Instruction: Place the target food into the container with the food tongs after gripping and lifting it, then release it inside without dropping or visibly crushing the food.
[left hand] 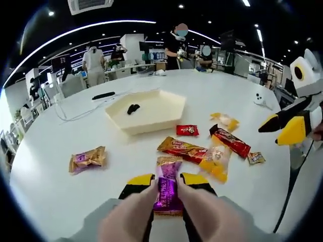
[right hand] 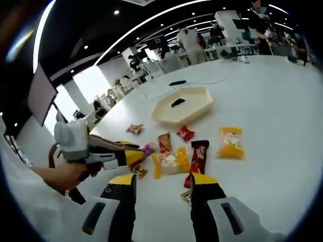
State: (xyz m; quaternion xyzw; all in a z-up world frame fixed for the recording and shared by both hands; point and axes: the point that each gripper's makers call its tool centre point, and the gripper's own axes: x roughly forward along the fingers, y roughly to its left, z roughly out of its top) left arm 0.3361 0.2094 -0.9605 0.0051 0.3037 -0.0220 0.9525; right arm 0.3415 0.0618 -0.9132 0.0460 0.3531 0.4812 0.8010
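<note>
Nearest in the left gripper view, the left gripper (left hand: pixel 168 182) has its yellow-tipped fingers closed on a purple candy wrapper (left hand: pixel 168 186), which stands upright between them above the white tabletop (left hand: pixel 45 191). Its printing is too small to read. Just beyond lie an orange-and-red bar (left hand: pixel 182 149), a clear yellow packet (left hand: pixel 216 159), a dark red bar (left hand: pixel 230 140), a small red packet (left hand: pixel 187 130), a small gold sweet (left hand: pixel 256 158), and another yellow packet (left hand: pixel 225 120); lettering shows on the red ones but cannot be made out. A gold and purple wrapper (left hand: pixel 87 159) lies apart to the left. Farther back sits the cream hexagonal tray (left hand: pixel 166 108) with one dark item (left hand: pixel 133 108) inside; a black object (left hand: pixel 103 95) and a thin cable (left hand: pixel 75 115) lie beyond it.

The right gripper (left hand: pixel 287 128) enters from the right edge. In the right gripper view, the right gripper's (right hand: pixel 162 187) fingers stand apart, holding nothing, with bare tabletop between them. The left gripper (right hand: pixel 132 154) reaches in from the left with the purple wrapper at its tips. Open white surface stretches to the right of the snacks and around the tray. People stand at desks (left hand: pixel 132 67) past the far edge.
</note>
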